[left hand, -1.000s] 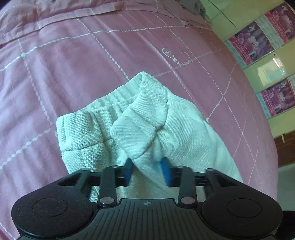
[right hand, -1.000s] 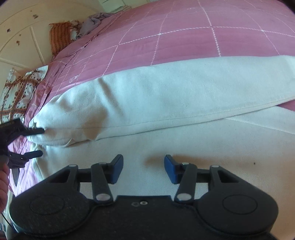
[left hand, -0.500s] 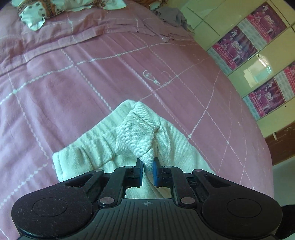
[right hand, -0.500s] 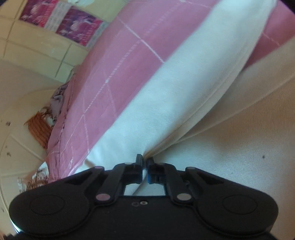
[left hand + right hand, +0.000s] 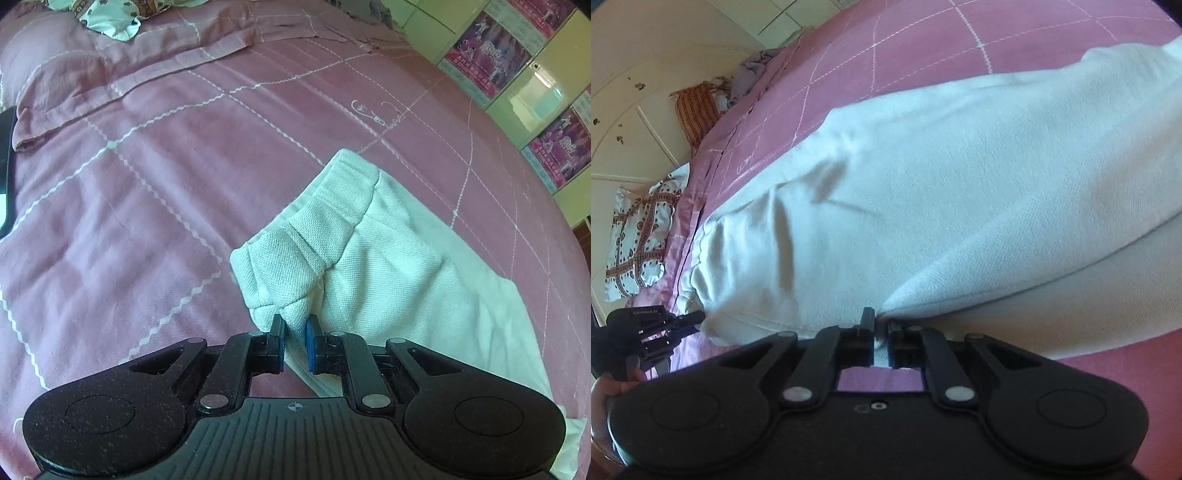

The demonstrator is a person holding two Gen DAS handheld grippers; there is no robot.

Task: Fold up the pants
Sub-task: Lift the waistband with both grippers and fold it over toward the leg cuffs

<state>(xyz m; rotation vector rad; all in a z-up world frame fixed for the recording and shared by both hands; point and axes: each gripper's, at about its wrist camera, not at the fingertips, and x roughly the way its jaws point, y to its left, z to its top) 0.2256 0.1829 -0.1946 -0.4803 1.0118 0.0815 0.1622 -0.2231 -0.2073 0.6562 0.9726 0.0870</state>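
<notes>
Left black two-finger gripper (image 5: 294,341) held low over the bed, blue pads (image 5: 311,343) pinching a bunched corner of the waistband of the pale white-green cotton pants (image 5: 388,273). Right black two-finger gripper (image 5: 882,338) tilted, jaws pressed together on a fold edge of the same pants (image 5: 923,192) further along the leg. Left gripper also seen from the right wrist view at far left (image 5: 683,321), gripping the waist end, a bare hand (image 5: 613,391) behind it.

Pants lying on the pink quilted bedspread with white grid stitching (image 5: 147,184), waist end lifted and creased, legs stretched out towards the right gripper.

Compared with one second ago: both grippers then spread apart above the cloth, now both closed on it. Half a second ago already clamped; since then waistband pulled up and turned, showing its ribbed elastic band, and right view rotated to take in more of the leg.

Around: patterned white-and-brown cloth (image 5: 107,14) at the head of the bed; green cabinet doors with purple posters (image 5: 524,74) to the right; orange-brown cushion (image 5: 696,110) and grey garment (image 5: 753,70) at the far edge. Dark object (image 5: 5,166) at left border, unidentifiable.
</notes>
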